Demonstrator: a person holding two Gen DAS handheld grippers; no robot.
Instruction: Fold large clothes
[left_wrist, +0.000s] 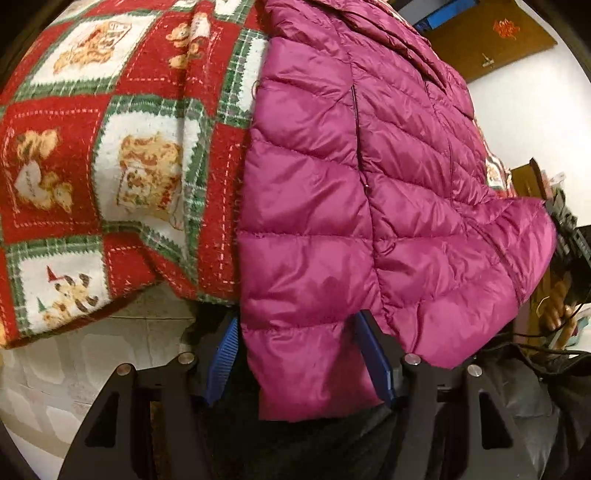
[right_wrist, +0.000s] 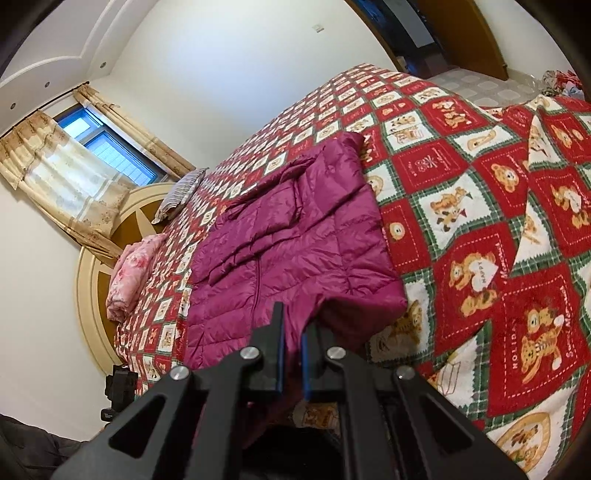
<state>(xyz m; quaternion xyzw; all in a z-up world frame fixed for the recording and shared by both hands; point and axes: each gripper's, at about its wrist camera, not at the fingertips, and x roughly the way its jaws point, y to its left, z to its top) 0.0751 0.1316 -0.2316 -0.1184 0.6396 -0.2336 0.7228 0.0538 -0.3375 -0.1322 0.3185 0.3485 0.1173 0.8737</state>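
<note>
In the left wrist view, a red, green and white teddy-bear quilt (left_wrist: 110, 147) fills the left of the frame, draped over the bed's edge with pale floor tiles (left_wrist: 55, 387) showing at the lower left. Centre and right, the magenta quilted down jacket (left_wrist: 369, 203) lies on the bed with its hem hanging over the edge toward the camera. The left gripper (left_wrist: 299, 358) stands with its blue fingers (left_wrist: 221, 358) apart, one on each side of the hanging hem corner, and I see no pad pressing the fabric. At the far right edge the other gripper is only a dark, blurred shape. In the right wrist view, the window and curtains (right_wrist: 74, 166) sit at the upper left, then a pink folded bedding bundle (right_wrist: 129, 273) and a striped pillow (right_wrist: 181, 195) by the headboard; the jacket (right_wrist: 295, 243) lies in the middle of the frame, and the quilt (right_wrist: 480, 221) spreads to the right. The right gripper (right_wrist: 291, 358) has its fingers together, clamped on a fold of the jacket's near hem. Judging by the layout, the sleeves appear already folded across the body, so the side folds look done and the bottom-to-top fold seems to remain. The jacket's collar end is foreshortened and hard to read, and both grippers' bodies hide the hem below the fingers.
</note>
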